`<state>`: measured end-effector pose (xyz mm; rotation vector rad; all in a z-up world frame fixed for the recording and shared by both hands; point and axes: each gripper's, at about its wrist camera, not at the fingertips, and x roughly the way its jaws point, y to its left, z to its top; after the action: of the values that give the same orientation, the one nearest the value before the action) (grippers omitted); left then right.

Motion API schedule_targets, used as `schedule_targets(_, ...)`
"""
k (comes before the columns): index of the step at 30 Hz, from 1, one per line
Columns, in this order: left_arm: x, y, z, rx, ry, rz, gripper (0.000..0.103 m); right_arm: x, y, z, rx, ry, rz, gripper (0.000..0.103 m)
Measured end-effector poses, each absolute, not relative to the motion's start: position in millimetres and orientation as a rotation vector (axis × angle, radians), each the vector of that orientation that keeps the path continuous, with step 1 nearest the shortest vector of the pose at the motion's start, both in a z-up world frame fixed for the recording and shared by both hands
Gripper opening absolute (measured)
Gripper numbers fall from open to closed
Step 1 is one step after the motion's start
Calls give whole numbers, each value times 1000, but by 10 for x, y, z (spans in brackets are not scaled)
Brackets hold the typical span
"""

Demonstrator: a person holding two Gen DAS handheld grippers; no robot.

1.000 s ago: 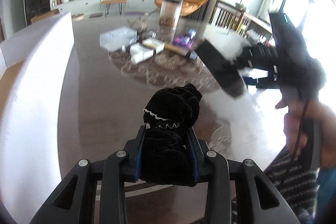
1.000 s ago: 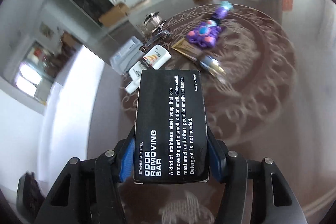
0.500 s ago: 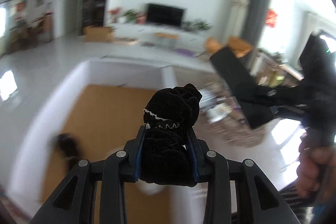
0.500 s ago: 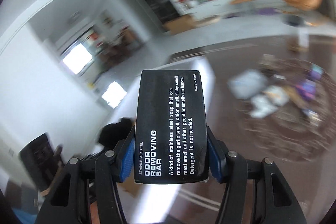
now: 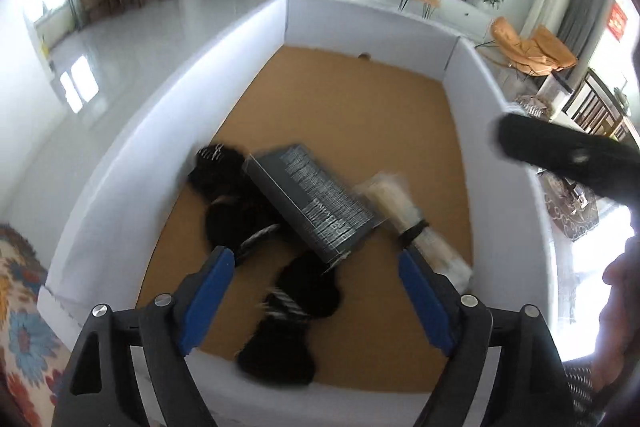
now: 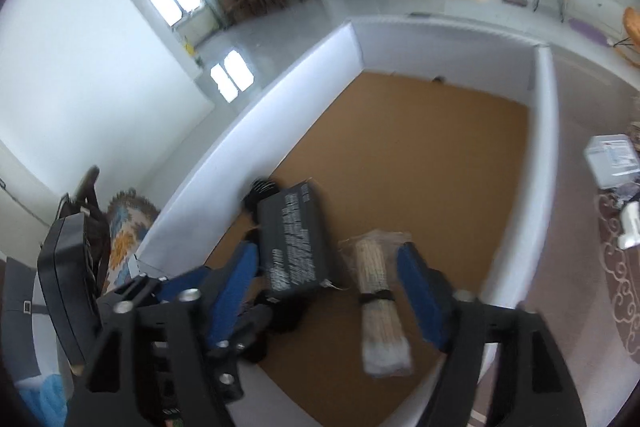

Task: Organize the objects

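A white-walled box [image 5: 256,39] with a brown cardboard floor lies under both grippers. My left gripper [image 5: 314,291] hangs over its near end, jaws opening, with nothing pressed between the blue pads [image 5: 204,291]. A black fuzzy piece [image 5: 296,323] lies loose on the floor below them. My right gripper [image 6: 328,291] is also opening and grips nothing. The black "odor removing bar" box [image 6: 296,239], blurred, rests tilted on other black fuzzy pieces [image 5: 224,187]. A cream bundle in clear wrap [image 6: 380,299] lies beside the black box [image 5: 312,199].
The brown table with a patterned mat [image 6: 624,287] runs along the box's right wall and carries a white plastic case [image 6: 612,159] and small items. A flowered cushion [image 5: 20,327] sits at the left. The far half of the cardboard floor [image 5: 360,107] is bare.
Both grippers swung from above the table to above the white box. Both jaws spread apart; the fuzzy piece and the black box left them and now lie inside the box.
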<state>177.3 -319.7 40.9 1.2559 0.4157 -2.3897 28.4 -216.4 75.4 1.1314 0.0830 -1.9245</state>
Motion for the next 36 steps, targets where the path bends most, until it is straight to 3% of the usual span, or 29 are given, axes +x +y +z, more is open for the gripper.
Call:
schedule_targets(4,1588,-2953,661,1146,397,-2494,84,70,-1313,861,1003,-13,-2155,94)
schedule_targets(8,1493,-2478,1002,1042,410,-2682,84,-168,-238,617,1006,-95,-2473,98)
schedule_targets(11,1307,-1915,1187,1031,363,-2858,85,-266,541,239,1132,-32,-2670,98)
schedule_targets(14,1136,-1323,1233,1123,303,-3007,94,-329,1168,-105,1289,75,-2783,98)
schedule_targets(18,777,-567,998,1410,332,-3076,95,-346,1639,-294,1405,102,-2830,98)
schedule_targets(22,578,-193,628,1473,268,-3040,95,-393,1725,-357,1419,105,-2813,98)
schedule_targets(30,56,-295,-149,1545,186,-2807,95,-417,1743,-438,1430,40,-2752,103)
schedule_targets(36,-213,-282,-377,1534,80,-2730,95,-426,1733,-444,1433,50,-2752,103)
